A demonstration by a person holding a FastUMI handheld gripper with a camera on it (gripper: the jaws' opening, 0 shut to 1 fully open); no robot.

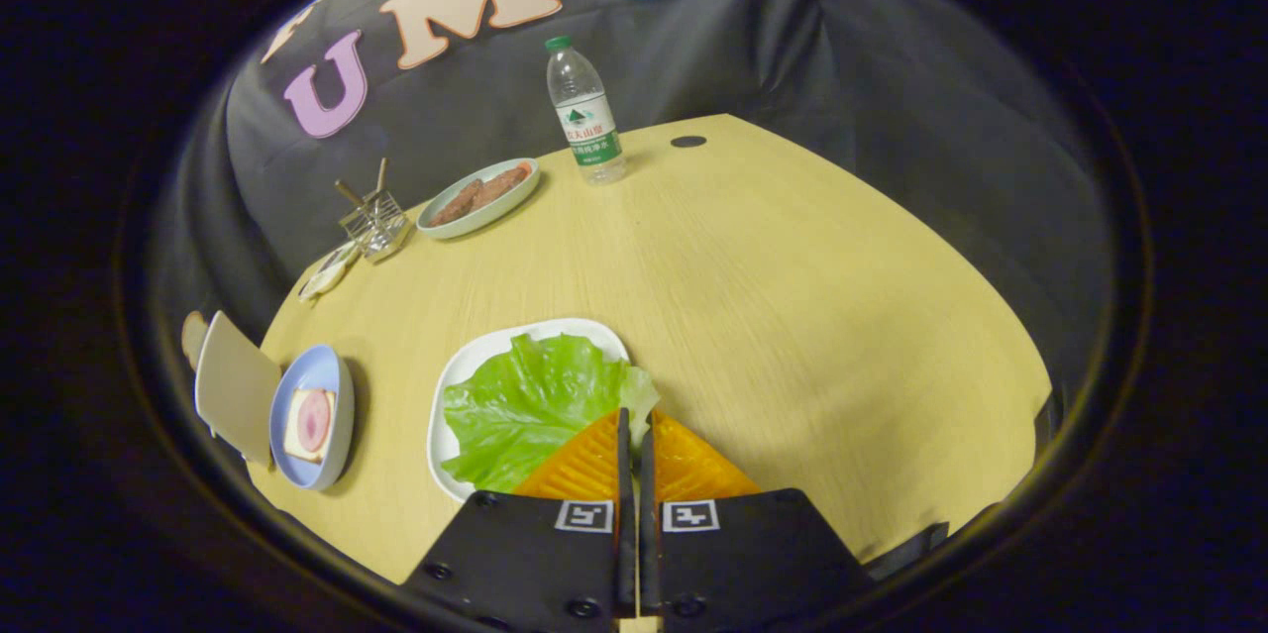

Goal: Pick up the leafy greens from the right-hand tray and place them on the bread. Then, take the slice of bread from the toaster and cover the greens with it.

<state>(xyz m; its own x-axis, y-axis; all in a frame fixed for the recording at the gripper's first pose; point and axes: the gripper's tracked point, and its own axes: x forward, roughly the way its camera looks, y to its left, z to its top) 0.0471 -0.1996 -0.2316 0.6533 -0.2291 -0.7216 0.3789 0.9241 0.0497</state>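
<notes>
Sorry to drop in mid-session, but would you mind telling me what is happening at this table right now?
A person is using a handheld gripper to assemble a sandwich. Its fingers are nearly closed at the near edge of the lettuce leaf, which lies on a white tray; whether they pinch the leaf is unclear. To the left, a blue plate holds bread topped with a meat slice, still without greens. Beyond the fingers stand a dish of meat and a water bottle.
</notes>
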